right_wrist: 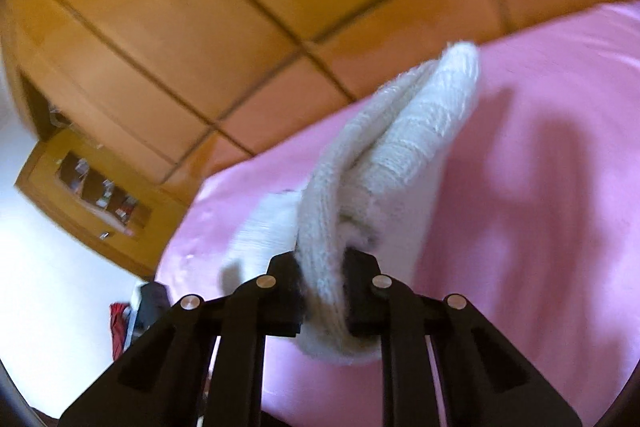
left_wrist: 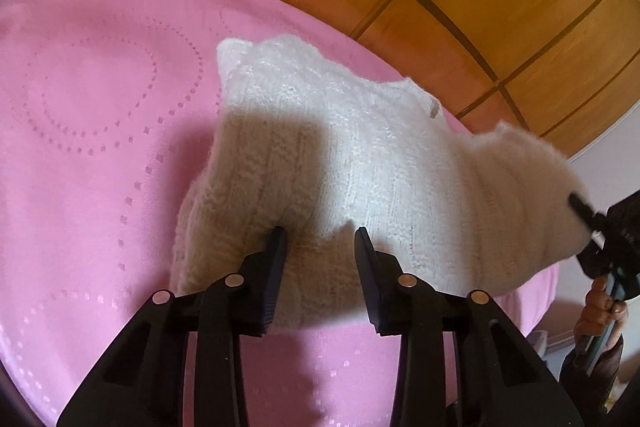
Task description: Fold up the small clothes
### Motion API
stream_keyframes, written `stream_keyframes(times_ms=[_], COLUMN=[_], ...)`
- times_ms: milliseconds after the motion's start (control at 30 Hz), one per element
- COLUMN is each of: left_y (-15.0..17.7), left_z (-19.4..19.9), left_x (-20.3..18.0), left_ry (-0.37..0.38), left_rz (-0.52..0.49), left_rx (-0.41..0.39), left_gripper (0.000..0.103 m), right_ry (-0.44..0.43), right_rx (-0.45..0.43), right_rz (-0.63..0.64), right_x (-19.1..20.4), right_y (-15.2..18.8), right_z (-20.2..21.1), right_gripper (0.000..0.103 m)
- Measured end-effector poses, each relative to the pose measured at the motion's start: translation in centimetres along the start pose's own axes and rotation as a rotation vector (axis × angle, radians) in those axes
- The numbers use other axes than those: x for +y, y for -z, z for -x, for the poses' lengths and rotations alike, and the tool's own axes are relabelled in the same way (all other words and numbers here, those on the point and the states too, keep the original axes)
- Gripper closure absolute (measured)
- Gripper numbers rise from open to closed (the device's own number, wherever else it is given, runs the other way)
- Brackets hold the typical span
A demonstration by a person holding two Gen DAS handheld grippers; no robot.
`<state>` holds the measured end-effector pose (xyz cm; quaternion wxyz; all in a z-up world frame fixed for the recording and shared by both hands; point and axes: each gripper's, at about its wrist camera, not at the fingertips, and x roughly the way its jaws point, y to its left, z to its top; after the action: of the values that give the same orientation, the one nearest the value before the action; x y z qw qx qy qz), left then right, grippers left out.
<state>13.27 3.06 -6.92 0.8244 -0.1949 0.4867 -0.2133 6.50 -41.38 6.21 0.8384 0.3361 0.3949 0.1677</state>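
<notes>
The right gripper (right_wrist: 320,267) pinches one edge of the white knit garment (left_wrist: 320,155) and lifts it off the pink bedspread (left_wrist: 88,147) for a fold, while the left gripper (left_wrist: 320,247) hovers open over the near hem, likely to steady it.

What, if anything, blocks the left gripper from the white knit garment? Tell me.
Nothing visible does. The left gripper has its jaws apart right at the near edge of the white knit garment on the pink bedspread. The right gripper already pinches the garment's other end.
</notes>
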Motion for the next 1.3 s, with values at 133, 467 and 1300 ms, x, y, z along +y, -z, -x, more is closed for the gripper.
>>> stream_keyframes(times_ms=[133, 467, 1300], left_y=[0.0, -0.6, -6.7], left_z=[-0.5, 2.3, -0.6], left_x=[-0.1, 2.1, 1.6], left_ry=[0.01, 0.071, 0.281], left_rz=[-0.005, 0.08, 0.247], left_rx=[0.005, -0.045, 0.03], left_gripper=[0.068, 0.068, 0.028], right_ry=[-0.085, -0.173, 0.061], right_rx=[0.035, 0.263, 0.13], right_rz=[0.079, 0.242, 0.299], right_x=[5.2, 13.7, 5.9], right_y=[-0.4, 4.3, 7.4], right_z=[-3.4, -16.0, -9.4], right_gripper=[0.091, 0.091, 0.05])
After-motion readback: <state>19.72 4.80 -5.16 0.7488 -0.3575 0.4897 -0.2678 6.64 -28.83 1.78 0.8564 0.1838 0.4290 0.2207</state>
